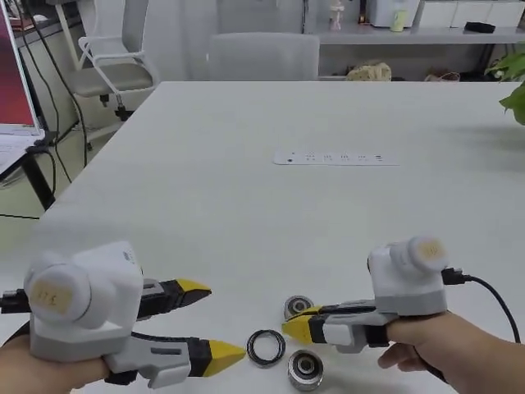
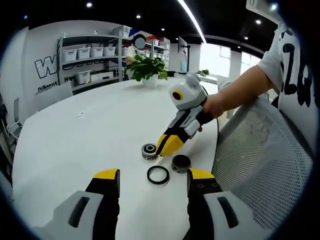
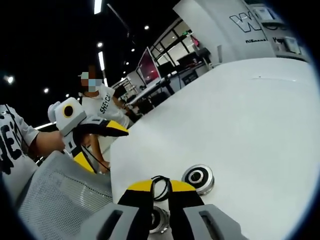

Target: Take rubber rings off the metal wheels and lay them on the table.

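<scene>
A loose black rubber ring lies flat on the white table between two metal wheels, one behind it and one at the front. My right gripper looks shut with nothing in it. Its yellow tips rest just right of the ring and close to the far wheel. My left gripper is open, left of the ring and apart from it. In the left gripper view the ring lies ahead between the spread jaws, with the near wheel beside it.
A white power strip lies mid-table, with wide bare tabletop around it. A grey chair stands at the far edge. A mesh chair back is close behind the table's front edge. A potted plant sits at one end.
</scene>
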### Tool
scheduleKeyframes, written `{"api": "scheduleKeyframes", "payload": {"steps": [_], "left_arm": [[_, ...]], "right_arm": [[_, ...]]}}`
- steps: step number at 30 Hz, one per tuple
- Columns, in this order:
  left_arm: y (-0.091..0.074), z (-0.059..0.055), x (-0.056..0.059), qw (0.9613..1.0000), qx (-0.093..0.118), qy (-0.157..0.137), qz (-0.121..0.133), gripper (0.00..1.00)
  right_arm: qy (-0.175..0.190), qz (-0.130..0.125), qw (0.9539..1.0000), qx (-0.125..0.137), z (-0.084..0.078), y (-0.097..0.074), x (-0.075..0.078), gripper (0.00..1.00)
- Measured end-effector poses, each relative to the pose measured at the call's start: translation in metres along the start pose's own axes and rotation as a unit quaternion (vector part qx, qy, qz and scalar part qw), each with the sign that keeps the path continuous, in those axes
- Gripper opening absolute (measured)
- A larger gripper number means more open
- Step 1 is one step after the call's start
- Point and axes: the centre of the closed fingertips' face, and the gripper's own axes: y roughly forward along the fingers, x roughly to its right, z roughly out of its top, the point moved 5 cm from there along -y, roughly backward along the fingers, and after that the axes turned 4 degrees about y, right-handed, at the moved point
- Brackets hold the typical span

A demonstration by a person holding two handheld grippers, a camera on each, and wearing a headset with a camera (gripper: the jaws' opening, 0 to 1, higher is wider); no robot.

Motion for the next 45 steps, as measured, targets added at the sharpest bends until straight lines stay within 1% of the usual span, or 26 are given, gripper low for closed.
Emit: {"api": "scheduleKeyframes", "payload": {"steps": [4, 9, 12, 15, 17, 19, 22, 25, 27, 32, 33, 37, 40, 43, 45], "left_arm": [[-0.004, 0.003, 0.003, 1.0, 0.007, -0.004, 0.004, 0.51], [-0.006, 0.008, 0.007, 0.9999, 0.013, -0.002, 0.007, 0.52], [-0.008, 0.012, 0.01, 0.9998, 0.019, -0.002, 0.004, 0.53], [-0.009, 0.017, 0.015, 0.9997, 0.026, 0.0, 0.003, 0.54], [-0.009, 0.019, 0.016, 0.9996, 0.029, 0.0, 0.003, 0.54], [-0.009, 0.021, 0.017, 0.9995, 0.032, 0.0, 0.003, 0.54], [-0.009, 0.023, 0.019, 0.9993, 0.037, -0.003, 0.004, 0.55], [-0.009, 0.025, 0.021, 0.9992, 0.039, -0.004, 0.004, 0.56], [-0.009, 0.027, 0.024, 0.9992, 0.04, -0.004, 0.003, 0.56], [-0.01, 0.028, 0.027, 0.9991, 0.042, -0.006, 0.005, 0.58], [-0.01, 0.028, 0.027, 0.9991, 0.041, -0.003, 0.01, 0.59], [-0.012, 0.03, 0.028, 0.9991, 0.042, -0.006, 0.009, 0.61], [-0.013, 0.031, 0.029, 0.9991, 0.041, -0.006, 0.01, 0.62], [-0.013, 0.031, 0.029, 0.9991, 0.041, -0.009, 0.008, 0.64], [-0.014, 0.03, 0.029, 0.9992, 0.039, -0.01, 0.008, 0.64]], "right_arm": [[0.0, -0.004, 0.9999, 0.014, 0.008, -0.008, 0.0, 0.08], [-0.004, -0.006, 0.9996, 0.028, 0.015, -0.018, -0.004, 0.1], [-0.007, -0.004, 0.9992, 0.038, 0.021, -0.024, -0.01, 0.15], [-0.018, -0.003, 0.9989, 0.043, 0.024, -0.031, -0.015, 0.18], [-0.03, -0.004, 0.9987, 0.042, 0.024, -0.035, -0.019, 0.18], [-0.038, -0.004, 0.9985, 0.04, 0.023, -0.04, -0.021, 0.21], [-0.042, -0.005, 0.9983, 0.041, 0.023, -0.046, -0.026, 0.29], [-0.08, -0.018, 0.9961, 0.031, 0.02, -0.055, -0.028, 0.34], [-0.093, -0.023, 0.995, 0.027, 0.018, -0.06, -0.031, 0.36], [-0.112, -0.034, 0.993, 0.018, 0.009, -0.073, -0.033, 0.43], [-0.114, -0.035, 0.9927, 0.017, 0.008, -0.074, -0.033, 0.44], [-0.126, -0.046, 0.9909, 0.012, 0.003, -0.084, -0.034, 0.51], [-0.139, -0.054, 0.9887, 0.005, -0.002, -0.093, -0.036, 0.53], [-0.149, -0.06, 0.9871, 0.001, -0.005, -0.098, -0.037, 0.56], [-0.158, -0.069, 0.985, -0.004, -0.01, -0.104, -0.038, 0.59]]}}
